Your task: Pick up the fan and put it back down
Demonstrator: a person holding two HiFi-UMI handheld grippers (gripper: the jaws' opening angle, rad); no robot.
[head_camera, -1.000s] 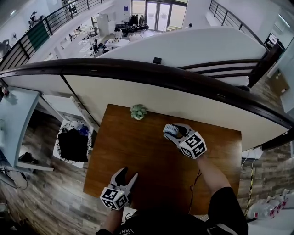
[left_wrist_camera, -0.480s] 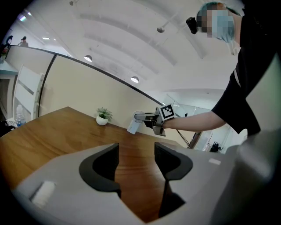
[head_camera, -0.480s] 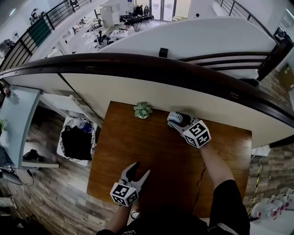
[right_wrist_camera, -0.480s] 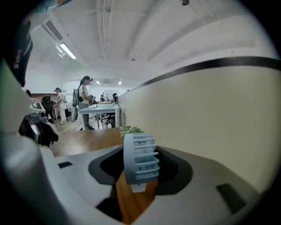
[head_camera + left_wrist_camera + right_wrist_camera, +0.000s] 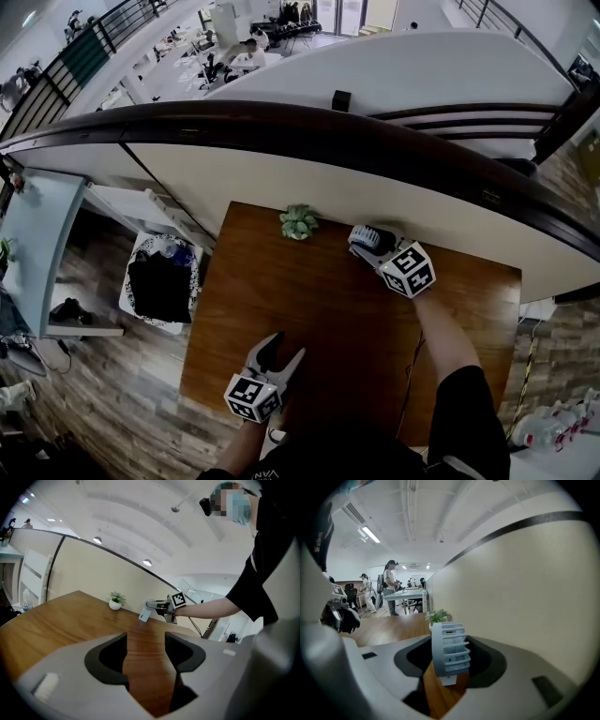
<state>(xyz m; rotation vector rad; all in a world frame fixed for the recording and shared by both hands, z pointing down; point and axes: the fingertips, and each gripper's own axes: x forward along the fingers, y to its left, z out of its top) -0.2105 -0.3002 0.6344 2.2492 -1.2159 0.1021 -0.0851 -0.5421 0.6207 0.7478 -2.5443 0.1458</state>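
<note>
A small pale blue-grey fan (image 5: 367, 238) with a slatted round cage is clamped between the jaws of my right gripper (image 5: 371, 243) at the far side of the brown wooden table (image 5: 309, 309), close to the cream wall. In the right gripper view the fan (image 5: 449, 648) stands upright between the pads of the right gripper (image 5: 449, 662). From the left gripper view the fan (image 5: 146, 611) hangs low, its foot near the tabletop; contact cannot be told. My left gripper (image 5: 284, 349) is open and empty over the near edge, and its view shows only wood between the left gripper's (image 5: 146, 645) jaws.
A little potted plant (image 5: 298, 222) stands at the table's far edge, just left of the fan. A cream partition with a dark rail (image 5: 309, 141) runs behind the table. A cable (image 5: 410, 361) hangs by the right arm. A basket of dark clothes (image 5: 159, 281) sits on the floor at the left.
My right gripper has carried the fan farther toward the wall and lower over the table. The left gripper has shifted slightly forward and stays open.
</note>
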